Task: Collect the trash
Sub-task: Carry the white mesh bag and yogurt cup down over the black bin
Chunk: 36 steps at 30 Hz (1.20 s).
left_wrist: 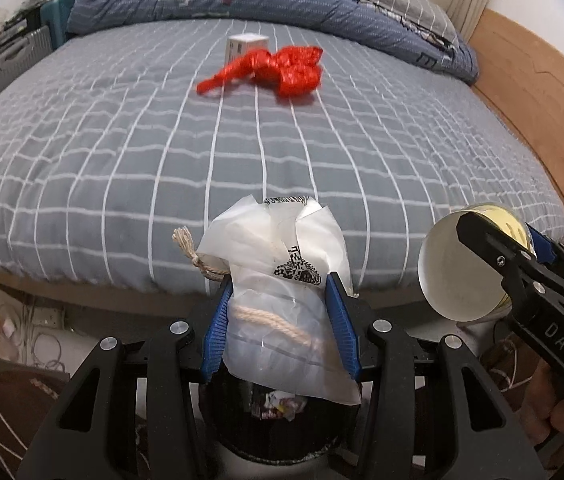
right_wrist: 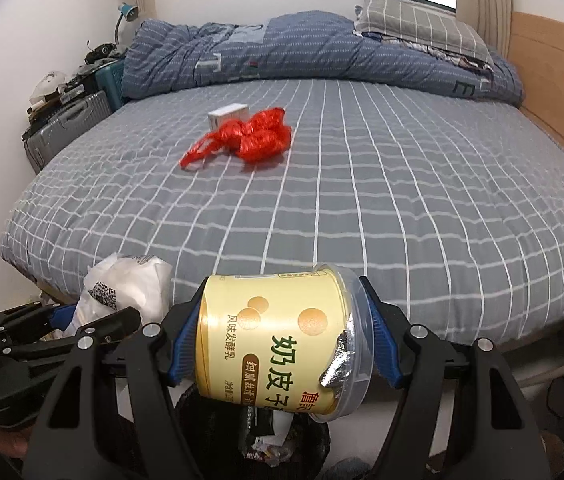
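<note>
Bedroom: grey checked bed, red plastic bag and small white box left.
Left gripper: pinching crumpled translucent bag.
Right gripper: clamping yellow yoghurt tub.
Release: centre each above black bin, then open.

- The yellow yogurt cup carries large green Chinese characters "奶皮子", the line cut off at the cup's lower edge
- A brown oval band below them reads "细腻丝滑", only partly legible
- A smaller green line along the cup's side reads "风味发酵乳"
- "DAS" is printed in pale letters on the black body of the right gripper
- The white plastic bag bears a black QR-style code and a strip of black print at its top fold, too small to read
- The blue duvet shows large pale letters, a "T" and an "E"
</note>
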### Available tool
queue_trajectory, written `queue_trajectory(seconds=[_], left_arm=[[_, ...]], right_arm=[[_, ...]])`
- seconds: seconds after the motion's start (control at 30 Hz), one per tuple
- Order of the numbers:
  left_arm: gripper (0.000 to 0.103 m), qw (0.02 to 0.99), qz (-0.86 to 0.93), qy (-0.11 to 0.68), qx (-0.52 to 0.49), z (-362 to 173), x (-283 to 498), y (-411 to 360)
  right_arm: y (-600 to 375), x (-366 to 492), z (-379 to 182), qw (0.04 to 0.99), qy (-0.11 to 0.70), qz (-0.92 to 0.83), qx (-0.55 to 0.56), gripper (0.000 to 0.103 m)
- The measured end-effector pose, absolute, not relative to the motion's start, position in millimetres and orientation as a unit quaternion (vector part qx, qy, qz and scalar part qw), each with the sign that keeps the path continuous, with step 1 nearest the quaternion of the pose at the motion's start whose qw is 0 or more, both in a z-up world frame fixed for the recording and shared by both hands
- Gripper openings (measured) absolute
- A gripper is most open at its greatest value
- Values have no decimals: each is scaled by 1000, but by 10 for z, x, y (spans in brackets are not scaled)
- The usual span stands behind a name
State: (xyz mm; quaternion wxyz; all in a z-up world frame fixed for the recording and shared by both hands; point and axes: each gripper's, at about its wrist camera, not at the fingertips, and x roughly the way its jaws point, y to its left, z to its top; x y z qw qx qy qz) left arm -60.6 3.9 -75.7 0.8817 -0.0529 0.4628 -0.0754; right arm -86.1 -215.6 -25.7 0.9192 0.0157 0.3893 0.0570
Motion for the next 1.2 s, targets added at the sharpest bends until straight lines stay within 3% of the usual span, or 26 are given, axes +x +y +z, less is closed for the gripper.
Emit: queue_trajectory(seconds=[0.7,1.2], left_arm=[[45,851,-78,516,-61,-1127,-1126,-37],[45,829,-74,553,-38,-1655,-1014,-131]], right_arm=[[-2183,-1458,-692,890,453,41,15,66],[-2357,-1364,-1056,869,493,22,19,66]])
